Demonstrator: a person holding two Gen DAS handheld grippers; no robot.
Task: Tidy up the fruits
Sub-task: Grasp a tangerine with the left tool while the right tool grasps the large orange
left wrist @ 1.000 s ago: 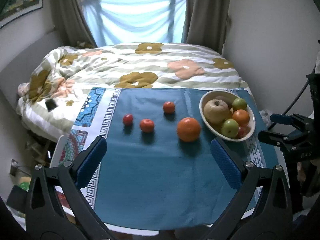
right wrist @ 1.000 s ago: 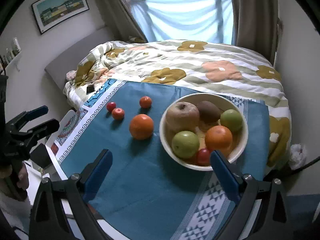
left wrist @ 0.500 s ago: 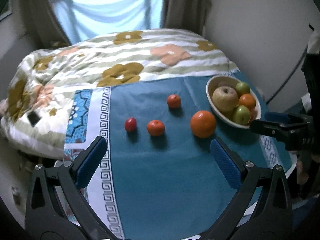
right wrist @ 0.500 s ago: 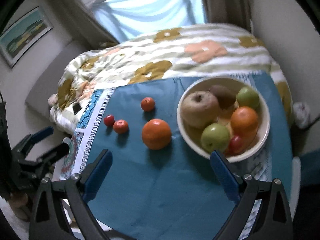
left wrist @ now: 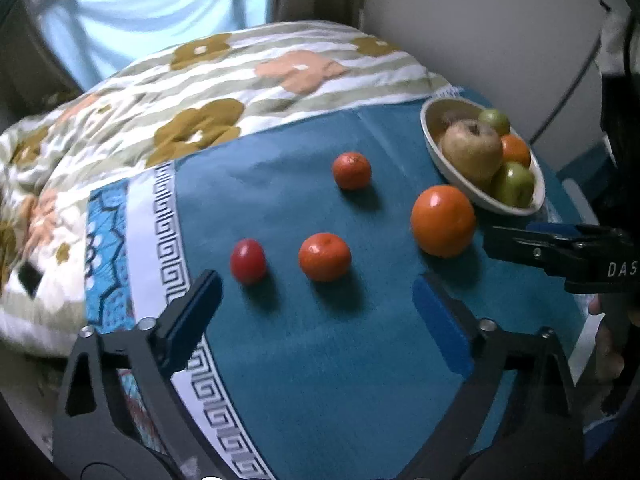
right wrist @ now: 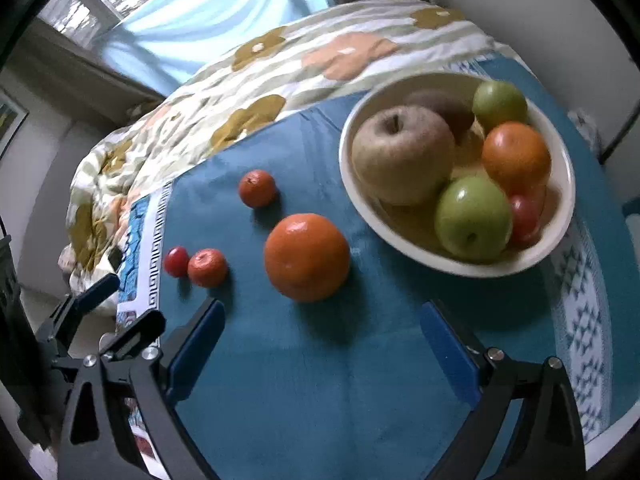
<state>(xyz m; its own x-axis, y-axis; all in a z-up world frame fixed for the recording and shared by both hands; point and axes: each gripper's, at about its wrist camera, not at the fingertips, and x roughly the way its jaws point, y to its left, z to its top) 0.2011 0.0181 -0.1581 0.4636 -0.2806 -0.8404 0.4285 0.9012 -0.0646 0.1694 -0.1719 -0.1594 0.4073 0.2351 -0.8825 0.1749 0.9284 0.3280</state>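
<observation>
On a blue tablecloth [left wrist: 320, 360] lie a large orange [left wrist: 443, 221], two small tangerines [left wrist: 324, 257] [left wrist: 351, 170] and a small red fruit [left wrist: 248, 261]. A cream bowl [left wrist: 438, 162] at the right holds a brown pear, green apples and an orange. My left gripper [left wrist: 320, 320] is open and empty, just short of the nearer tangerine and the red fruit. In the right wrist view, my right gripper [right wrist: 320, 344] is open and empty, close in front of the large orange [right wrist: 307, 256], with the bowl [right wrist: 560, 240] to the right.
A bed with a flowered quilt [left wrist: 240, 80] lies behind the table, with a window and curtains beyond. A wall stands to the right. The right gripper [left wrist: 560, 248] shows at the right edge of the left wrist view, and the left gripper [right wrist: 92, 320] shows at the lower left of the right wrist view.
Both grippers have moved forward and lower toward the loose fruit, which looks larger. The fruits and bowl have not moved. Both jaws stay open.
</observation>
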